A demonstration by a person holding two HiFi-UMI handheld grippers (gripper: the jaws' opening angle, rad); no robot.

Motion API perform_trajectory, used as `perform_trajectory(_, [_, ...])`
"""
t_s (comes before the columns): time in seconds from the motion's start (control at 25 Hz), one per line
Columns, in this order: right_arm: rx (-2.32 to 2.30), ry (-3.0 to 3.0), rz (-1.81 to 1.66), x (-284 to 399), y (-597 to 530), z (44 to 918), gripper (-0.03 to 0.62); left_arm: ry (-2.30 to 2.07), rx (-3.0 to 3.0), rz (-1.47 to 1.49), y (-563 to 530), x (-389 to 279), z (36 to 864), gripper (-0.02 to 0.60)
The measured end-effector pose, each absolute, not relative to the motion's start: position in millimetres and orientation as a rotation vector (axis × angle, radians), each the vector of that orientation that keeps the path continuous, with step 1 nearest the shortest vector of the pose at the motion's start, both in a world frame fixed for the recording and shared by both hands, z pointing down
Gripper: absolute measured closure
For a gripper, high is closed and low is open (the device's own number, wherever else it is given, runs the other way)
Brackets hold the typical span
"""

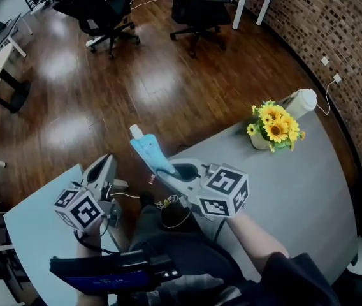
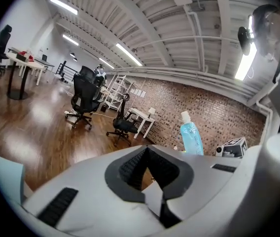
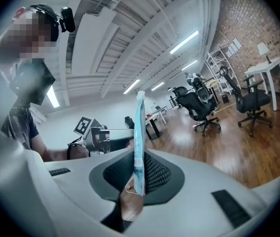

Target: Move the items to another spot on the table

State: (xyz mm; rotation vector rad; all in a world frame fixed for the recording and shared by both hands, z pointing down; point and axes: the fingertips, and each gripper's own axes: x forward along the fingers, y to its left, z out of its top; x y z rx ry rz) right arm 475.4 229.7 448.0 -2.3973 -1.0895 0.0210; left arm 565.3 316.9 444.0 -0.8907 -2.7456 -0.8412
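1. the right gripper (image 1: 168, 169) has its fingers closed to a narrow gap on the lower edge of the blue pouch (image 1: 148, 146). the pouch stands upright between them and shows edge-on in the right gripper view.
2. the pouch is in the air, off the table (image 1: 308, 190), over the table's edge on the floor side.
3. the left gripper (image 1: 106, 164) hangs off to the side, well apart from the pouch. its fingers are fully together with nothing in them.
4. to do this step well, swing the pouch over a bare stretch of the grey top, well apart from the sunflowers (image 1: 275, 127). lower it until its base rests flat, and only then ease the fingers apart.
5. the pouch is a thin, flat, translucent blue film bag with a white cap on top. it looks soft, so it will probably flop or topple if released early.
6. the ribbed dark pads (image 3: 160, 174) should grip the film well. the table is smooth and matte.
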Motion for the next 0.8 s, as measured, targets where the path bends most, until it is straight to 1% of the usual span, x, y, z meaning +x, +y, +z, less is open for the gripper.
perform_trajectory(0.16, [-2.348,-1.086,-0.008,502.6,263.6,462.5,0.554,-2.764,-0.878,-1.084,358.7,583.9,461.2,0.588])
perform_trajectory(0.32, [-2.302,-1.051,-0.028,548.1,309.6,469.0,0.554,-2.818,-0.806,-1.103,404.6,615.7,469.3,0.588])
perform_trajectory(0.44, [-2.292,-1.072,-0.046,578.8,352.5,467.6,0.554,-2.844,-0.775,-1.191,436.1,641.6,480.2,0.588])
perform_trajectory(0.52, [-2.323,-1.101,-0.055,591.5,387.5,455.4,0.554,-2.888,-0.733,-1.188,458.3,646.9,471.9,0.588])
perform_trajectory(0.64, [-2.365,-1.081,-0.058,606.6,428.6,436.0,0.555,-2.954,-0.718,-1.094,482.9,655.8,453.2,0.588])
perform_trajectory(0.72, [-2.361,-1.055,-0.044,613.3,442.8,433.9,0.554,-2.994,-0.689,-1.069,489.7,663.0,448.2,0.569])
perform_trajectory(0.8, [-2.360,-1.037,-0.041,619.9,453.1,433.7,0.554,-3.030,-0.635,-1.061,494.0,669.7,444.0,0.566])
